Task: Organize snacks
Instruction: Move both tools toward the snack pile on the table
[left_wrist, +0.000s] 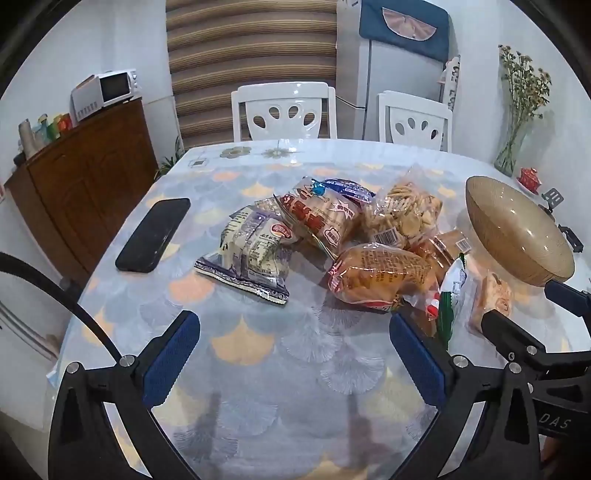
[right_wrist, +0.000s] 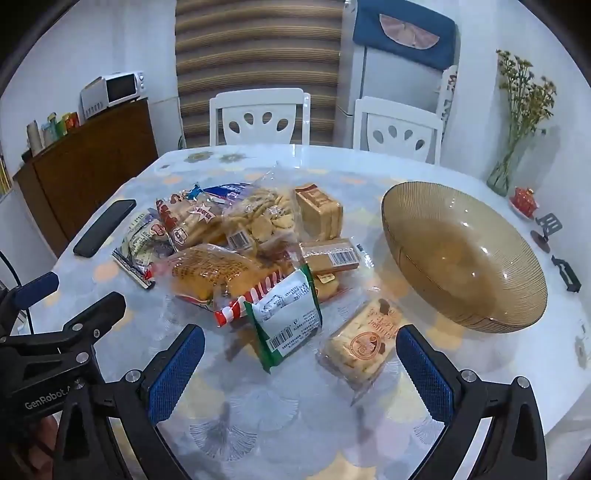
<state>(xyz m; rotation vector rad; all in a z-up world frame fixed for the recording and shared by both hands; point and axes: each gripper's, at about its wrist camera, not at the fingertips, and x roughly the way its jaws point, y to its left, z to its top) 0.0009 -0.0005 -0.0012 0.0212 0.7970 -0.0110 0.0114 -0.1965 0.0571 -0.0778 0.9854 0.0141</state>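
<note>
The left gripper (left_wrist: 295, 354) hovers over the table (left_wrist: 258, 369) with its ribbed blue pads (left_wrist: 171, 356) spread wide, gripping nothing; the right gripper (right_wrist: 301, 369) is likewise wide open and empty, just short of a green-edged packet (right_wrist: 286, 319) and a clear-wrapped pastry (right_wrist: 360, 339). The snacks (right_wrist: 236, 236) lie heaped mid-table in crinkly plastic: round biscuits (right_wrist: 264, 218), an orange bag (right_wrist: 210, 273), boxy wafer packs (right_wrist: 321, 212). A ribbed amber glass bowl (right_wrist: 517, 295), round and shallow, sits just right of the heap; a flat black phone (left_wrist: 153, 234) lies left of it; the cloth under its glossy cover bears a fan-scale pattern.
</note>
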